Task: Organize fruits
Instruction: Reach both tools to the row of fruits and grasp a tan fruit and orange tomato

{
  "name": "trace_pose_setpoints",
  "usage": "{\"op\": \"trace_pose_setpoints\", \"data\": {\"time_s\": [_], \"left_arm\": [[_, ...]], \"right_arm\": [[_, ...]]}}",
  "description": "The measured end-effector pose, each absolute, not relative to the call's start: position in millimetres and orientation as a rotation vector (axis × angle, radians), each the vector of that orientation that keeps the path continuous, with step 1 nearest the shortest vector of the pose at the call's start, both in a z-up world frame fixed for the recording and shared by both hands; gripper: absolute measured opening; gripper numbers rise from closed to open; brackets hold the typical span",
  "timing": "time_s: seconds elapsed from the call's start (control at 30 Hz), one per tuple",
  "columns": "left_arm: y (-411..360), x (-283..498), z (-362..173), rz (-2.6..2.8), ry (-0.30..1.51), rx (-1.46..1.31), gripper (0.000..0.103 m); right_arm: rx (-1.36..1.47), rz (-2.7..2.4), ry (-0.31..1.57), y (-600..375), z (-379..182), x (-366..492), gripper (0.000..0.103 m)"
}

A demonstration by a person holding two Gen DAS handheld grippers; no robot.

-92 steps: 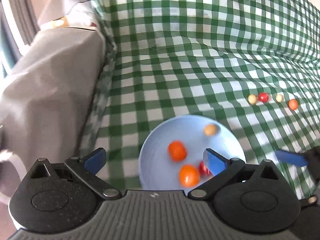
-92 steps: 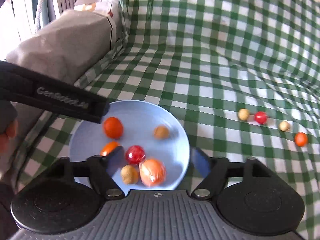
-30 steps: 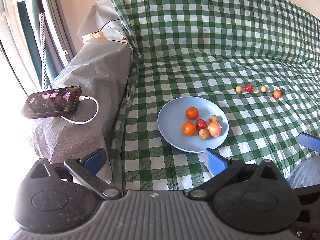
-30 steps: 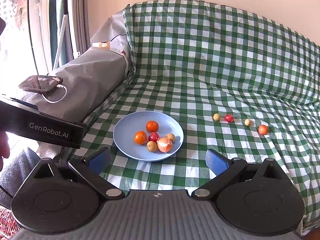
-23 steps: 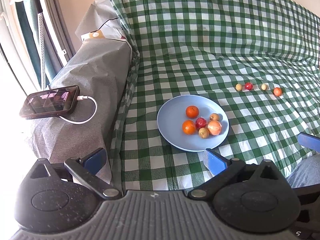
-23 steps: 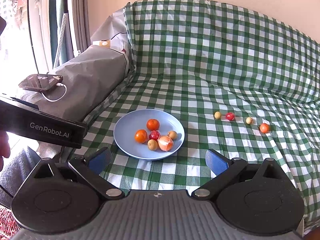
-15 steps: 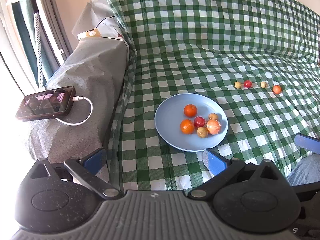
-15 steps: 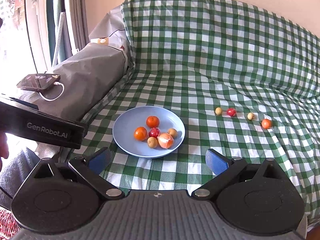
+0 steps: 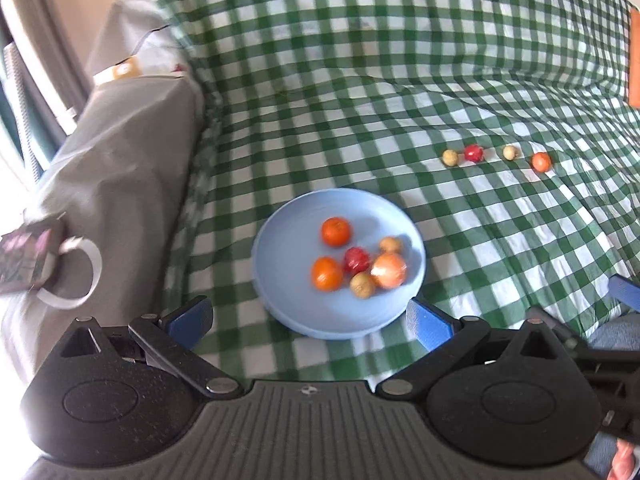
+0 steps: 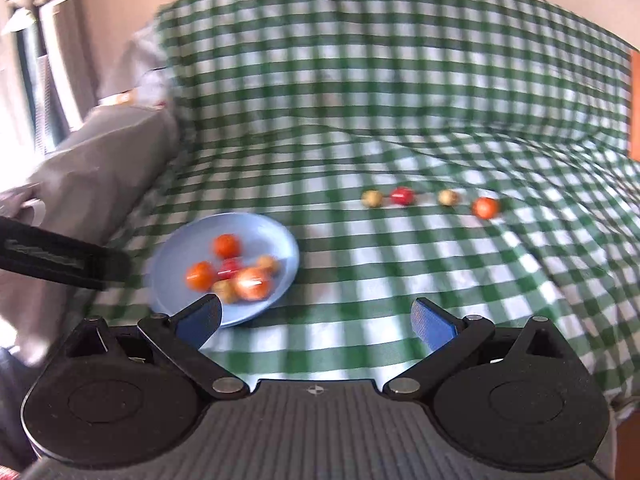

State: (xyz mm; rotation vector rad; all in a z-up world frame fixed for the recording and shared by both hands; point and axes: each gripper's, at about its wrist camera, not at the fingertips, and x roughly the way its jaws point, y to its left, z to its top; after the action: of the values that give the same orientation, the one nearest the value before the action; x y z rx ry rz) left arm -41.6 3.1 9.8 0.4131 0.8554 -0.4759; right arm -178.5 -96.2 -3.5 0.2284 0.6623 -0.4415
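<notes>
A light blue plate (image 9: 280, 240) lies on the green checked cloth and holds several small fruits: two orange ones (image 9: 336, 231), a red one (image 9: 356, 260), two tan ones and a larger peach-coloured one (image 9: 389, 270). The plate also shows in the right wrist view (image 10: 180, 252). A row of small fruits lies on the cloth beyond it: tan (image 9: 449, 157), red (image 9: 473, 153), tan (image 9: 509, 152), orange (image 9: 541, 161). My left gripper (image 9: 308, 322) is open and empty just before the plate's near rim. My right gripper (image 10: 316, 320) is open and empty, to the right of the plate.
A grey covered armrest (image 9: 120, 168) rises at the left, with a phone (image 9: 24, 260) on a white cable lying on it. The checked cloth (image 9: 360, 60) runs up the backrest behind. The left gripper's body (image 10: 60, 260) crosses the left of the right wrist view.
Both grippers have moved in closer to the cloth; the plate and the fruit row look larger. The right gripper has swung to the right. Both stay open and empty.
</notes>
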Motion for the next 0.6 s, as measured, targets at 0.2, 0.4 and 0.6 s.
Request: {"op": "trace_pose_setpoints", "data": {"time_s": [0.2,0.4,0.6], "left_arm": [[-74.9,-3.7,-4.3,-0.552,0.838,0.464,0.103],[-171.1,50.0,-42.4,-0.594,0.844,0.437,0.103],[-252.5,97.7,-95.9,-0.598,0.876,0.445,0.103]], "right_arm": [[0.243,-0.610,0.651,-174.0,-38.6,-164.9,0.100],[0.245,-0.792,0.590,-270.2,-72.5,-128.8,0.100],[0.260,-0.894,0.588,-354.2,-119.1,-79.6,0.100]]}}
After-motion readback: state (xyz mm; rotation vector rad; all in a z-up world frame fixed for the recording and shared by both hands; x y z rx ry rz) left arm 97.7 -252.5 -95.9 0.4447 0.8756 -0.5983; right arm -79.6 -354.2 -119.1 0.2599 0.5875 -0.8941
